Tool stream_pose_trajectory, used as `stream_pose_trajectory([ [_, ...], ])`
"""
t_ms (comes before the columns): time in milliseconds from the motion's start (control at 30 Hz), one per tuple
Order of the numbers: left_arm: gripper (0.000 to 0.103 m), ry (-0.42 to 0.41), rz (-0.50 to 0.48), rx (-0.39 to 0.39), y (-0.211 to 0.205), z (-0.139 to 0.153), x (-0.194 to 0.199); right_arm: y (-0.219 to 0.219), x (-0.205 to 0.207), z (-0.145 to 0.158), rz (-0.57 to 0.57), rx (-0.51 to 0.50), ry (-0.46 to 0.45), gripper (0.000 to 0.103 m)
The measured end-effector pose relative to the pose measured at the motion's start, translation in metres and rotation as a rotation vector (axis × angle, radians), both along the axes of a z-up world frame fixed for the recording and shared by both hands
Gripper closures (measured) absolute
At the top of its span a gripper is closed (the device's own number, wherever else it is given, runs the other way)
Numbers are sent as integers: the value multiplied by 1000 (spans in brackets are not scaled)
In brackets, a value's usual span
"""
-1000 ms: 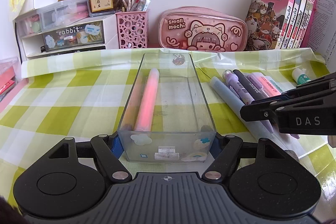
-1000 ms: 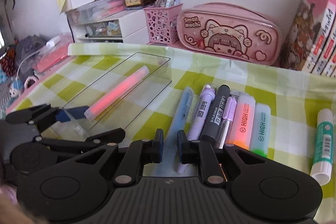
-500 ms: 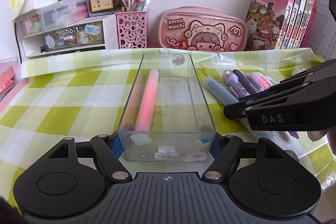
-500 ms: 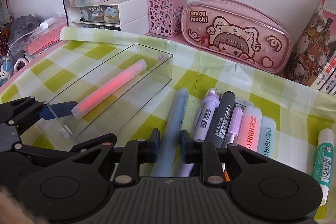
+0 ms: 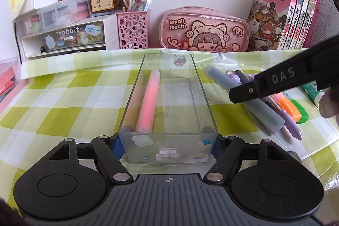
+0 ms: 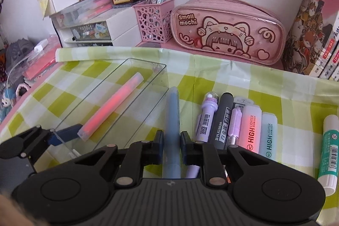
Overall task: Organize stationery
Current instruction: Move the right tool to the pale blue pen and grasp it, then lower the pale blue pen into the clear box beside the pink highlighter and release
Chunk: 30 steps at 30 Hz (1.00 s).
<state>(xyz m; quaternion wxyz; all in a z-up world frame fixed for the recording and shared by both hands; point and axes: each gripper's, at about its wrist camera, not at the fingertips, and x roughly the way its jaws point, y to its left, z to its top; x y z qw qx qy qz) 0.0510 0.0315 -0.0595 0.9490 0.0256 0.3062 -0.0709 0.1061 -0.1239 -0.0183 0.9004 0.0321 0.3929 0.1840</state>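
Blue pen [image 6: 172,120] sitting between right gripper [image 6: 171,146] pads, jaws closing in on it, pen lying on checked cloth [image 5: 53,99] just beside clear box [image 5: 167,147]. Left gripper [image 5: 167,146] clamping box's near end. Pink pen [image 5: 148,103] lying inside box. Other markers [image 6: 233,122] lining up right of blue pen, glue stick [image 6: 329,149] further out.

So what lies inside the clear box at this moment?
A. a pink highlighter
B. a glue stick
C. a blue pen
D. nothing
A: a pink highlighter lies along the left wall of the clear box, while the blue pen is outside it, between the right tool's fingers.
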Motion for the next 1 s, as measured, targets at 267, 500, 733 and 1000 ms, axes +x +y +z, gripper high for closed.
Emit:
stream_pose_trajectory([
  [267, 30, 0, 0, 0, 0, 0, 0, -18, 6, 17, -63, 177, 48, 83],
  [500, 30, 0, 0, 0, 0, 0, 0, -15, 23, 21, -76, 377, 179, 83],
  [733, 30, 0, 0, -1, 0, 0, 0, 12, 56, 19, -157, 404, 358, 83],
  [1000, 30, 1, -1, -2, -1, 0, 0, 37, 79, 21, -211, 313, 423, 83],
])
